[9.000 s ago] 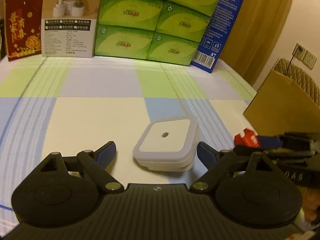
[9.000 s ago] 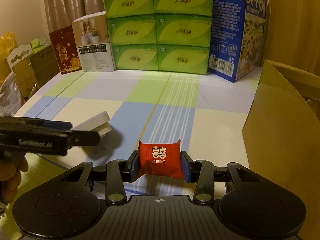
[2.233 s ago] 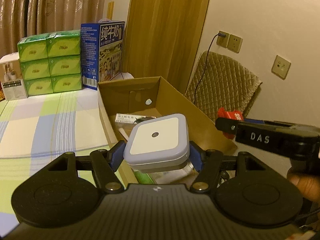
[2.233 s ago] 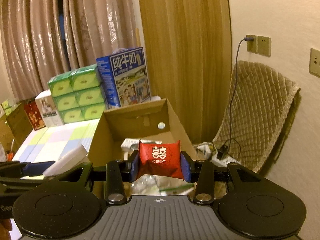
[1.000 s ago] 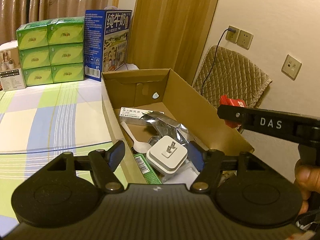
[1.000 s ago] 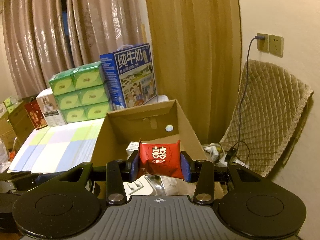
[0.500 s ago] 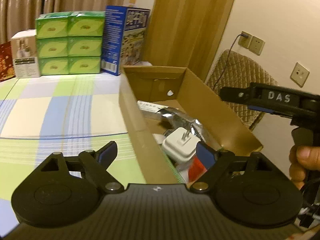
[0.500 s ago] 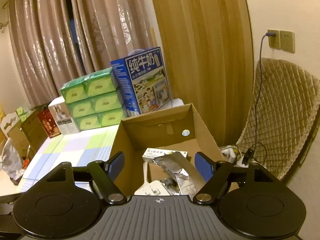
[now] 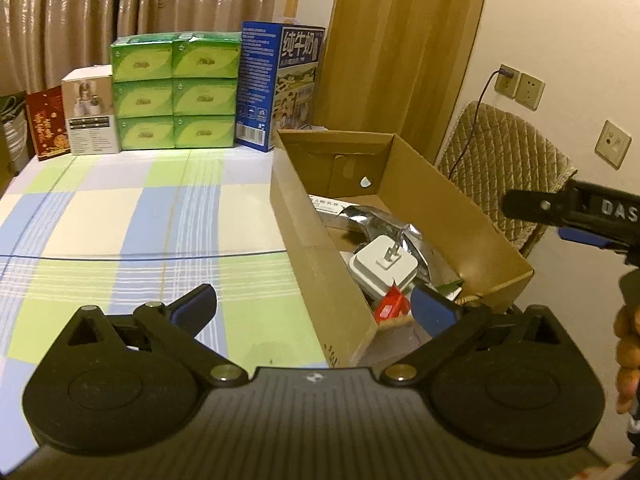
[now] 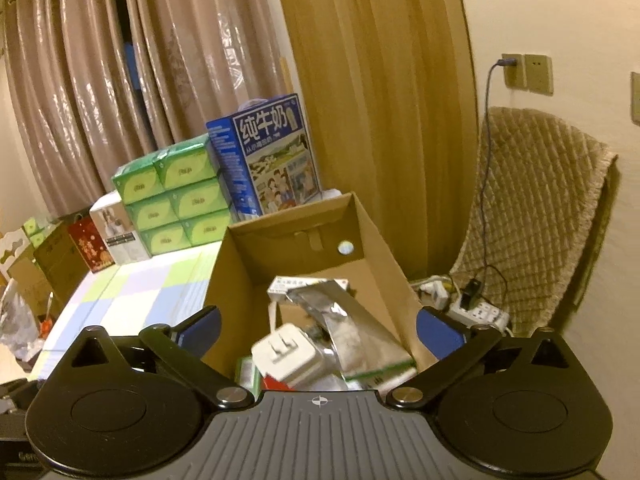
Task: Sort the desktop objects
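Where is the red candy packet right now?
In the left wrist view, the red candy packet lies inside the cardboard box, against the white plug-in night light.

Both grippers [image 9: 314, 308] [image 10: 318, 324] wide apart, empty

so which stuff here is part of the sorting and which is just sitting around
Part of the job:
- cardboard box
- white plug, in the box
- red packet, in the box

Just sitting around:
- green tissue packs
- blue milk carton
- quilted chair
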